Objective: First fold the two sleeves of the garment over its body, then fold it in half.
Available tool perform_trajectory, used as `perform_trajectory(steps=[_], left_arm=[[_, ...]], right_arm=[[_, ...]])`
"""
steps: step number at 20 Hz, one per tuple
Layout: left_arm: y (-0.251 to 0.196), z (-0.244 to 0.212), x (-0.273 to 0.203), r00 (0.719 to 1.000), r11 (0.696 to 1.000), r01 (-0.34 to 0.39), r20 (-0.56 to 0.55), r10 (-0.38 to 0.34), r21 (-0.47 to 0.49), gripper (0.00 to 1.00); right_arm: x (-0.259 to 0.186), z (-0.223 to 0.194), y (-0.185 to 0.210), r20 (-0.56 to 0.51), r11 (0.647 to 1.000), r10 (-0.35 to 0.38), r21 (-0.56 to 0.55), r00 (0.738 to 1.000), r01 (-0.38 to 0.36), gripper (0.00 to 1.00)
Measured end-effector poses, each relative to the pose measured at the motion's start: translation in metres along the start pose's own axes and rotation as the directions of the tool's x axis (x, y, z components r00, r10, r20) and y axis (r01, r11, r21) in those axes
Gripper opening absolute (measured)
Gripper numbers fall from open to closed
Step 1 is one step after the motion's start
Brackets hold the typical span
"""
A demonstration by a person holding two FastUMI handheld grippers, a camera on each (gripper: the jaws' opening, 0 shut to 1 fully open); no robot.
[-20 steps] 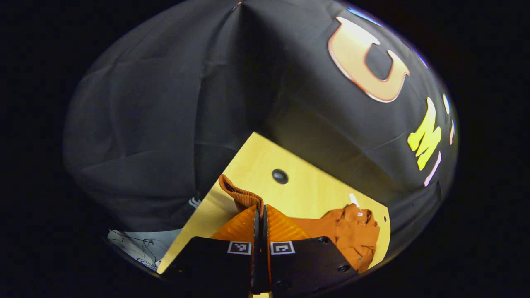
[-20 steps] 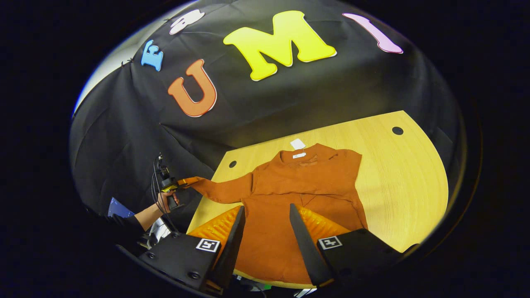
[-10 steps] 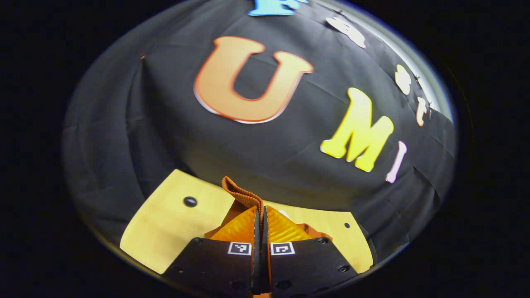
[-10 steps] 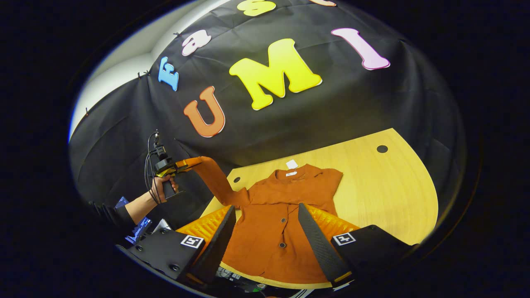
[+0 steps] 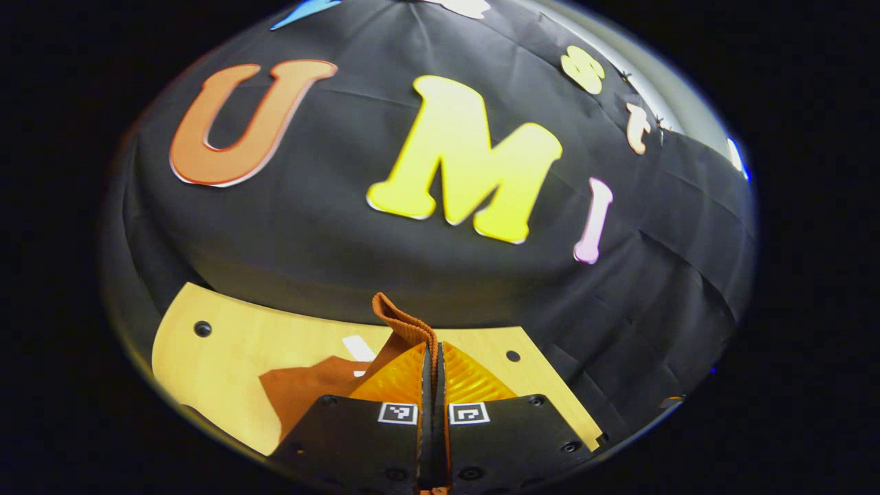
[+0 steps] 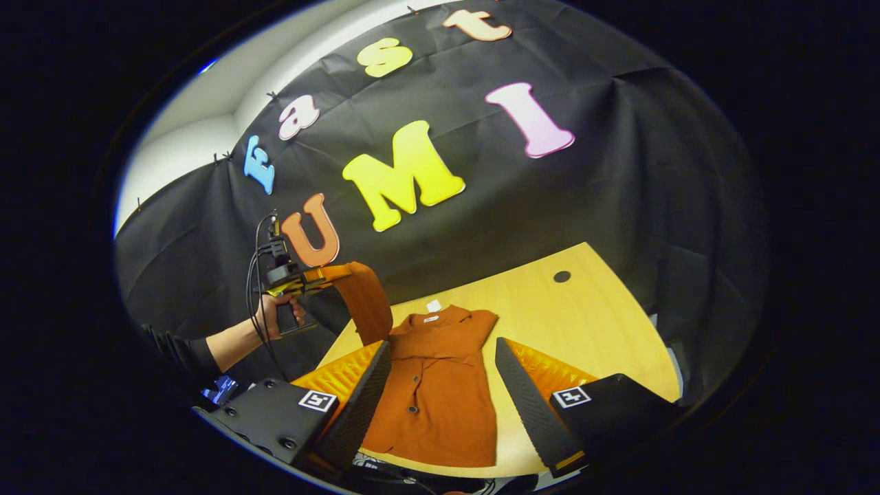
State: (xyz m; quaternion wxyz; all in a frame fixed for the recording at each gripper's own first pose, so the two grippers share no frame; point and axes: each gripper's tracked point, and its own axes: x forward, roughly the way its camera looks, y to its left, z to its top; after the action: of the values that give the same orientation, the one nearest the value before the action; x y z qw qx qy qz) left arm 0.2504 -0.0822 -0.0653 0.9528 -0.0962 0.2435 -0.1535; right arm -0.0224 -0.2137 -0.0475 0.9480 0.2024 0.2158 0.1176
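Currently my left hand-held gripper (image 5: pixel 433 357) is clamped tight on the ribbed cuff (image 5: pixel 402 323) of one sleeve (image 6: pixel 364 299), fingers pressed together with the knit edge standing proud above the tips. In the right gripper view that sleeve arcs up from the shoulder to the raised left gripper, held by a hand (image 6: pixel 275 316) well above the worktop (image 6: pixel 605 330). My right hand-held gripper (image 6: pixel 440 385) is spread wide and holds nothing — its fingers (image 6: pixel 357 399) frame the lower body of the garment (image 6: pixel 440 385) from above.

Location: the garment lies flat on the wooden worktop, collar toward the black cloth wall, hem toward me, buttons running down the front. The other sleeve appears already laid over the body, though I cannot confirm this from the fold lines.

Handling properties, as judged:
- Light and fully limp. It drapes from any held point and will not keep a shape in the air.
- The fabric looks soft with moderate grip; the ribbed cuff is thicker and gives the most secure hold.
- Not fragile, but dragging the sleeve will pull the shoulder and shift the body out of square.

Recommended hold: keep the cuff pinch for the sleeve fold — lay it across the chest, then release. For the half fold, take the hem at its two corners, one gripper each, pinching all the fabric layers there.
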Motion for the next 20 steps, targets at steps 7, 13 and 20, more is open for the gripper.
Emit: perform_trajectory(steps=[7, 13, 20], left_arm=[[-0.049, -0.095, 0.092, 0.991, 0.999, -0.027, -0.127, 0.031, 0.028, 0.03], [-0.047, -0.212, 0.165, 0.97, 0.993, -0.115, -0.216, 0.114, 0.009, 0.03], [-0.025, -0.278, 0.193, 0.928, 0.973, -0.222, -0.291, 0.23, 0.063, 0.06]], right_arm=[[-0.059, 0.003, -0.093, 0.006, 0.984, -0.169, 0.064, 0.986, 0.169, 0.98], [-0.099, -0.005, -0.147, -0.046, 0.943, -0.321, 0.076, 0.946, 0.324, 0.98], [-0.112, -0.007, -0.149, -0.047, 0.918, -0.39, 0.055, 0.92, 0.392, 0.98]])
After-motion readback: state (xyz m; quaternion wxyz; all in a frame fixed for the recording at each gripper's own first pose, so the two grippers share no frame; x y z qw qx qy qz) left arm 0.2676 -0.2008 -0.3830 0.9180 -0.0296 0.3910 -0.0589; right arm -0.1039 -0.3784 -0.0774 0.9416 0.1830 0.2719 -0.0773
